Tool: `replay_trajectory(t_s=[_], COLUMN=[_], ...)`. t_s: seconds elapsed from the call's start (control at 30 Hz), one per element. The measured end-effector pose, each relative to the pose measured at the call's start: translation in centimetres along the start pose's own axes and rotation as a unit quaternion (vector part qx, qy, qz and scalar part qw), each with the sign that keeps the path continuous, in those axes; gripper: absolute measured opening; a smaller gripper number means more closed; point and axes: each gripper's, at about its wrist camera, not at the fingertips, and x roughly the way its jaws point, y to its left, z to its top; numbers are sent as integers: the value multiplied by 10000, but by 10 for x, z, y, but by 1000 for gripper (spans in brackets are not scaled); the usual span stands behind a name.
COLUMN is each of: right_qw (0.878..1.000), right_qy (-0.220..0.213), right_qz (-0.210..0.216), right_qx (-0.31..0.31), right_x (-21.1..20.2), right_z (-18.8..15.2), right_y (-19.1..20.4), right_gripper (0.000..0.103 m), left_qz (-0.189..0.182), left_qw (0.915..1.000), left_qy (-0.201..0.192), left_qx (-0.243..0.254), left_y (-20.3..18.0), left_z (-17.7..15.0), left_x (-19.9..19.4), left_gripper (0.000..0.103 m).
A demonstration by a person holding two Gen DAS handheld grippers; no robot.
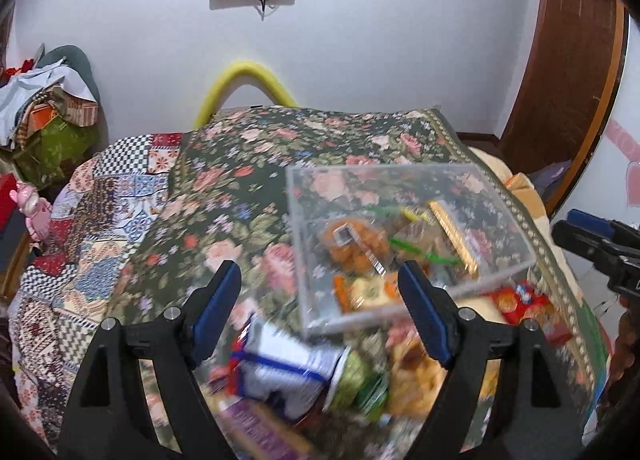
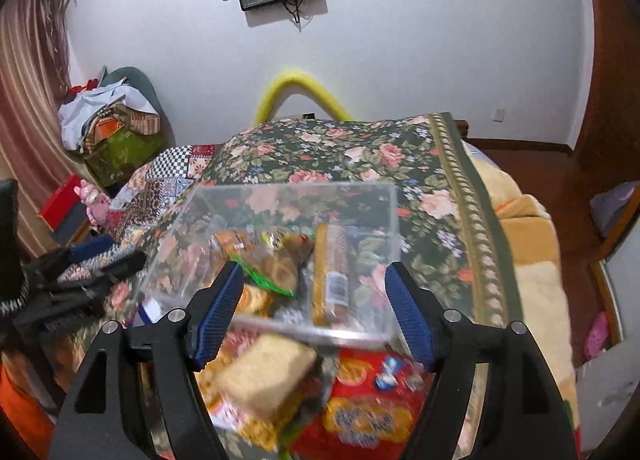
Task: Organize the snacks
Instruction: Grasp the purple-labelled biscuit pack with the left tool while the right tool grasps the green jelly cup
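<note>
A clear plastic box (image 1: 384,169) (image 2: 288,186) stands on the floral blanket. It holds an orange snack bag (image 1: 352,244), a long biscuit pack (image 2: 332,272) and green-edged packets. My left gripper (image 1: 320,272) is open above a blurred pile in front of the box: a white and blue packet (image 1: 288,364), a green packet (image 1: 356,380) and a purple one (image 1: 256,428). My right gripper (image 2: 314,272) is open too. A tan packet (image 2: 268,376) lies low between its fingers, untouched by the pads, beside a red packet (image 2: 372,400). Each gripper also shows at the edge of the other's view.
The floral blanket (image 2: 400,156) covers a bed, with a patchwork quilt (image 1: 100,200) to its left and a beige blanket (image 2: 532,260) to its right. A yellow foam tube (image 1: 248,76) arches at the far edge. Clothes are piled far left (image 2: 116,120). A wooden door (image 1: 568,60) stands on the right.
</note>
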Motion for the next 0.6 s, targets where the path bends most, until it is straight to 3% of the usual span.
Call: replay_trajectory(t_s=[0.43,0.6], right_qw=[9988,9968], right_qy=[478,774], right_qz=[-15,51], right_qx=[135,179], right_x=[-21,-16], right_z=[-71,-93], right_y=[-7,-9], right_gripper=[75,78], left_qz=[282,218], left_qw=[9981,9961], left_qy=[460,728], left_qx=[-311,-456], left_y=[51,57], left_z=[-64,-93], left_x=[-23,-15], left_gripper=[88,88])
